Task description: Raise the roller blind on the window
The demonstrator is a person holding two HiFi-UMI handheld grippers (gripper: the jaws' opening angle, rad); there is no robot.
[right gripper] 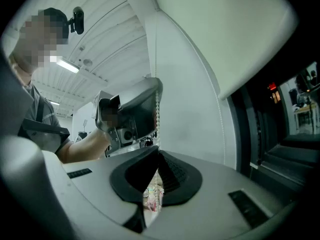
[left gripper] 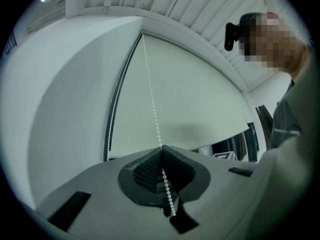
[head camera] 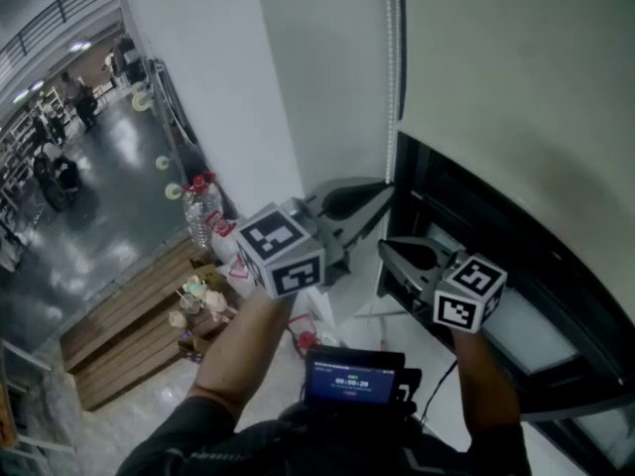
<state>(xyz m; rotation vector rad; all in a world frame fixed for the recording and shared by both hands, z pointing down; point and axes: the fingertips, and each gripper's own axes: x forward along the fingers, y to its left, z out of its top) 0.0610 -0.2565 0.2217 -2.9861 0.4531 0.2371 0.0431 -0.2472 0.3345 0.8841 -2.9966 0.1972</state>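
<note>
Can see the roller blind drawn down over the upper part of the window, pale and flat, leaving dark glass and frame bare below its bottom edge. Can follow the bead chain down the blind's left side, close to the white wall, straight from the top of the blind into the left tool. Clamped there between jaws pressed together, with a few beads trailing out behind the pads. Gripped lower down as well by the right tool, likewise closed tight on the chain, the strand rising from its tips to the left tool just above.

From the head view, can place the left tool higher and nearer the wall, and the right tool lower and to its right. Tips of both close together at the window's left edge, near the blind's bottom corner. Carried on bare forearms, marker cubes turned toward the camera.

Farther out, down and to the left, can pick out a water bottle with a red cap at the foot of the wall. Beside it, a slatted wooden platform with a cluster of small pale flowers at its near end, and a glossy grey floor beyond. Nearest the camera, a small lit screen between the two arms.
</note>
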